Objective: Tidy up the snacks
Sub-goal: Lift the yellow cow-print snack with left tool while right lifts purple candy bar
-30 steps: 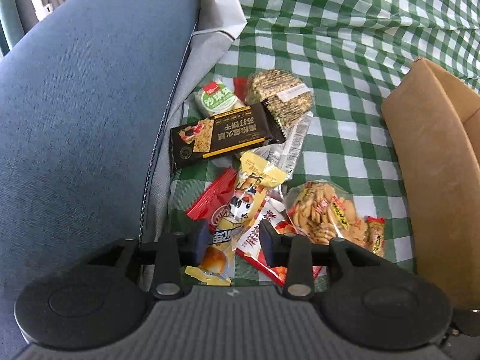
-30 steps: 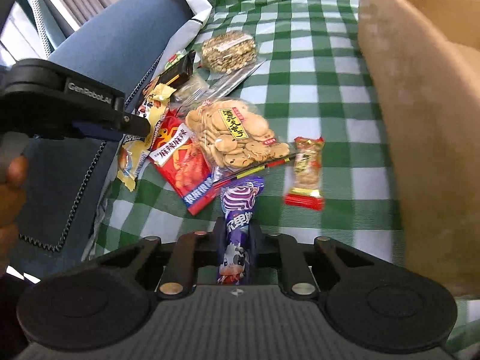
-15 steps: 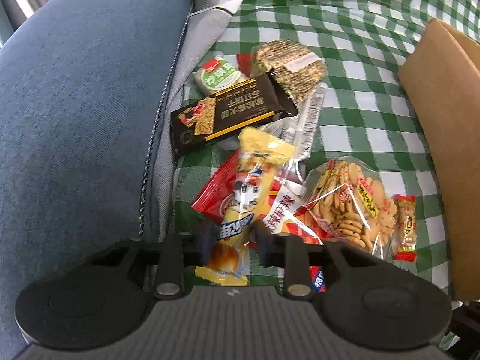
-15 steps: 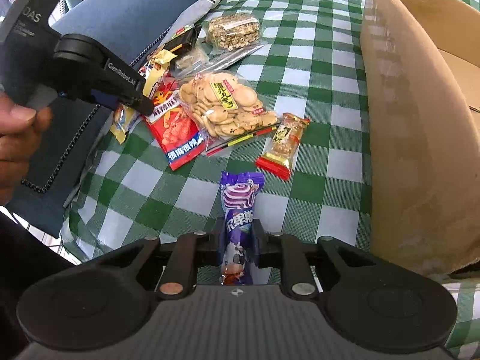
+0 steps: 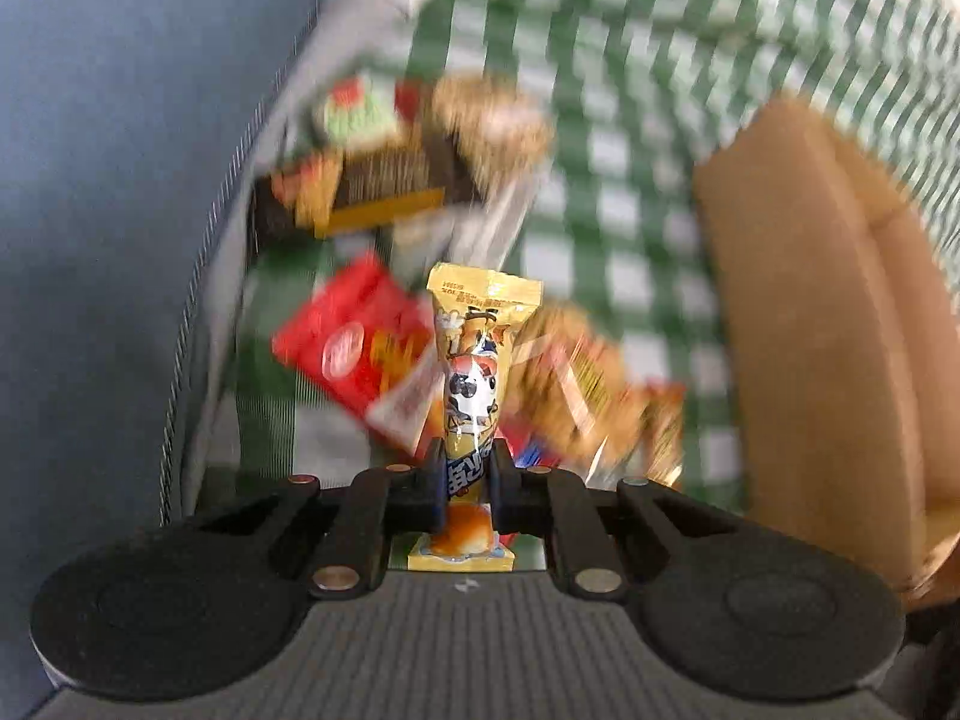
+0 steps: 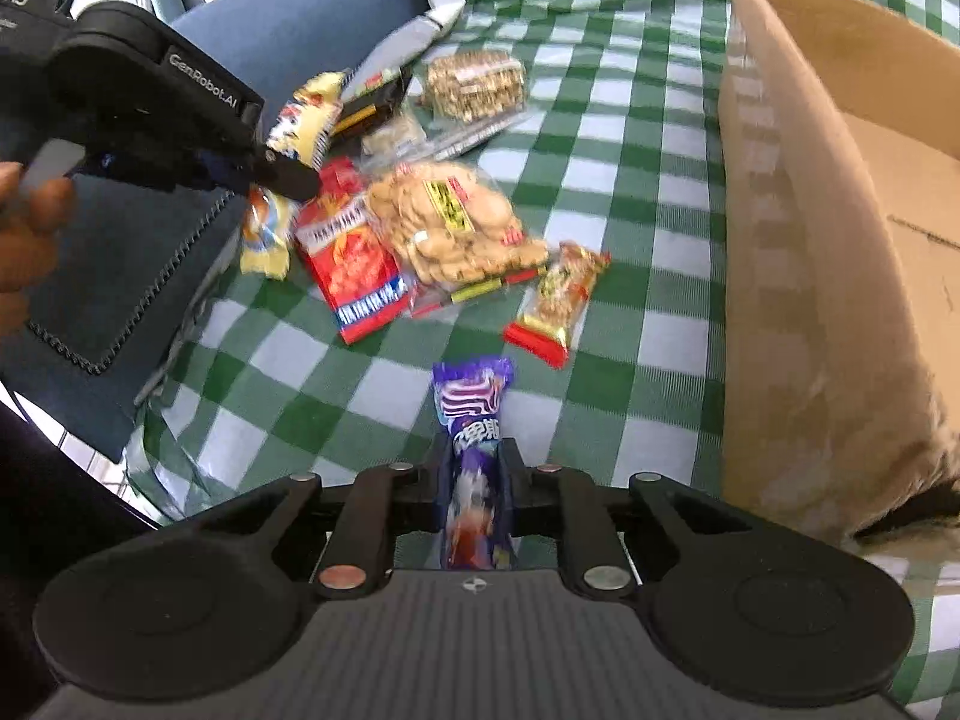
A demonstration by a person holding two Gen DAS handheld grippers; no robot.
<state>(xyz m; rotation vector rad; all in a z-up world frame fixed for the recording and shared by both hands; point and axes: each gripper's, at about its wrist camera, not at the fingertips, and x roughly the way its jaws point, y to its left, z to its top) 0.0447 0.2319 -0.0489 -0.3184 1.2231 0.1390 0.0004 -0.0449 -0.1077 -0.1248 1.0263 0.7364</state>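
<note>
My left gripper (image 5: 468, 471) is shut on a yellow snack packet (image 5: 477, 360) and holds it lifted above the pile; it also shows in the right wrist view (image 6: 282, 171) with the yellow packet (image 6: 303, 126). My right gripper (image 6: 477, 474) is shut on a purple snack packet (image 6: 474, 420) above the checked cloth. On the cloth lie a red packet (image 6: 354, 264), a clear bag of biscuits (image 6: 450, 222), a small red-and-gold bar (image 6: 561, 300), a seed cracker pack (image 6: 474, 84) and a black bar (image 6: 372, 105). An open cardboard box (image 6: 828, 252) stands at the right.
A green-and-white checked cloth (image 6: 624, 138) covers the table. A blue cushioned chair (image 5: 120, 180) stands at the left, close to the snack pile. The left wrist view is blurred by motion. The box also shows there (image 5: 810, 330).
My left gripper closed on the yellow packet and lifted it off the pile. My right gripper drew back and up with the purple packet.
</note>
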